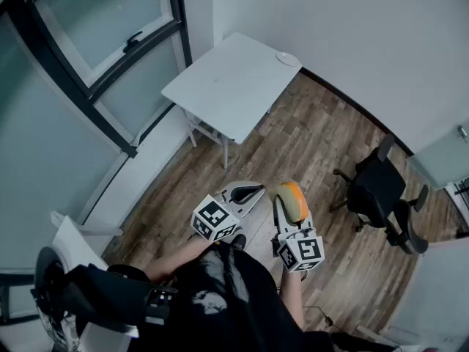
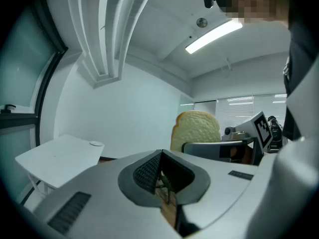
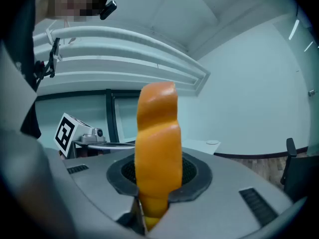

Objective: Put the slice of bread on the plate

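One slice of bread (image 1: 293, 199), upright on edge, clenched between the fingers (image 3: 199, 180) of the right gripper (image 1: 283, 210), with its crust rising well above them. Just beside it, one left gripper (image 1: 248, 192), fingers (image 2: 142, 176) pressed together at the tips and grasping nothing. Two grippers in all, with one marker cube (image 1: 215, 218) on each, both held over the wooden floor (image 1: 315, 141) close in front of the person. Well apart from the bread, one white counter (image 1: 220, 86) by the window. On it, near its far corner, one small white plate (image 1: 288, 59), bare. To the right on the floor, one black office chair (image 1: 381, 189). From the left gripper view, the same single slice seen broadside, pale crumb facing the camera, plate and counter low at the left.
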{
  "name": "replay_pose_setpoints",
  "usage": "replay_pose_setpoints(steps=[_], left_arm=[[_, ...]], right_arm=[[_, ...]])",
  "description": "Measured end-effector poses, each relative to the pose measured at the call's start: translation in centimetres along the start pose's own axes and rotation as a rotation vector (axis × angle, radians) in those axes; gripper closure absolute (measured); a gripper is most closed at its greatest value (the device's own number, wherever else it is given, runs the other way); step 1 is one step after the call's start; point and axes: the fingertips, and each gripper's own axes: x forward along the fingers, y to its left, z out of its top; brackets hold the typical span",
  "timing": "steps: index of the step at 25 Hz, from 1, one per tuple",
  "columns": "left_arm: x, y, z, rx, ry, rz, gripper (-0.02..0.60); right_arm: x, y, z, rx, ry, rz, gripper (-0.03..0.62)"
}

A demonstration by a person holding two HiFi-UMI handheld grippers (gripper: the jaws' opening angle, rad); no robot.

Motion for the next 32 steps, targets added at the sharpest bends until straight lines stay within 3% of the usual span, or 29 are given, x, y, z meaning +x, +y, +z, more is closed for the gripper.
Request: replay_pose_setpoints(steps=[9, 13, 22, 32], left_arm=[[1.4, -0.2, 0.0, -0.005, 0.011, 0.008, 0.578], [2.5, -0.4, -0.1, 0.001, 0.019, 0.011, 0.578], [5.8, -1.3, -1.5, -0.001, 0.055, 0.013, 0.578], [10.8, 5.7, -0.7, -0.045, 0.076, 0.016, 0.578]], right_arm=[[-0.6, -1.2, 0.5, -0.015, -0.006, 0.008, 0.500], [-1.0, -3.1, 0.6, 0.018, -0.013, -0.018, 0.500], [-1.7, -6.3, -0.9, 0.075, -0.019, 0.026, 0.500], [5.5, -10.5, 0.3, 0.086, 0.013, 0.030, 0.500]])
